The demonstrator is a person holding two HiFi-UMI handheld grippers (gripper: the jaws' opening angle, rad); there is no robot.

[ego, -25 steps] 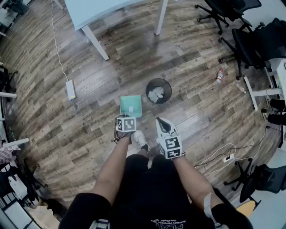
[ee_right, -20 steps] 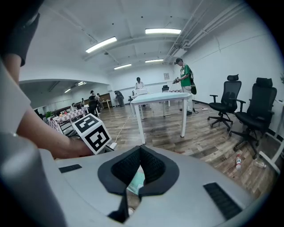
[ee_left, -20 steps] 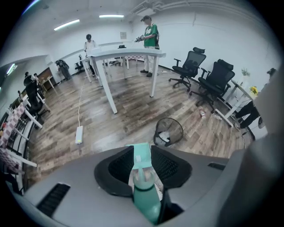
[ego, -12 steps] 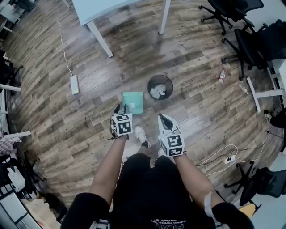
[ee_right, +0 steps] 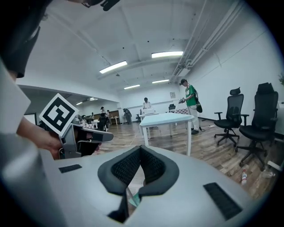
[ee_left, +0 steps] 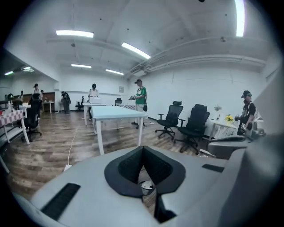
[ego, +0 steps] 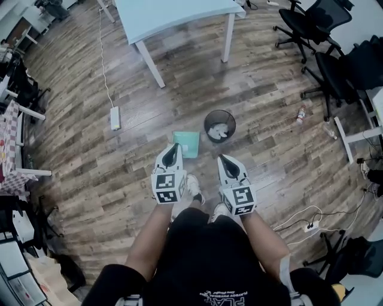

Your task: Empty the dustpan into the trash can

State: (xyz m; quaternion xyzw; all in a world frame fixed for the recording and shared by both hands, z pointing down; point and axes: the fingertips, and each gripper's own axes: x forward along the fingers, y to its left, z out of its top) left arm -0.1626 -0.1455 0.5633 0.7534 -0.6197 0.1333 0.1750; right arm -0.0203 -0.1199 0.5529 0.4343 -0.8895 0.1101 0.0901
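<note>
**Grippers Shut and Bare, Dustpan Down Beside the Can**

Holds the left gripper out ahead, jaws just drawn together tip to tip with nothing between them. Carries the right gripper alongside, jaws likewise together and bare. Stands over a wood floor, with one shoe showing between the two grippers. Finds the teal dustpan lying flat on the boards just past the left gripper's tip, overlapped by it from above but probably not touched. Sets the black mesh trash can upright just right of the dustpan, with white crumpled scraps inside. Takes in, farther out, a pale table, a white power strip on its cord, black office chairs and a bottle on the floor at right. Catches a person in a green top standing beyond the table in both gripper views.
</note>
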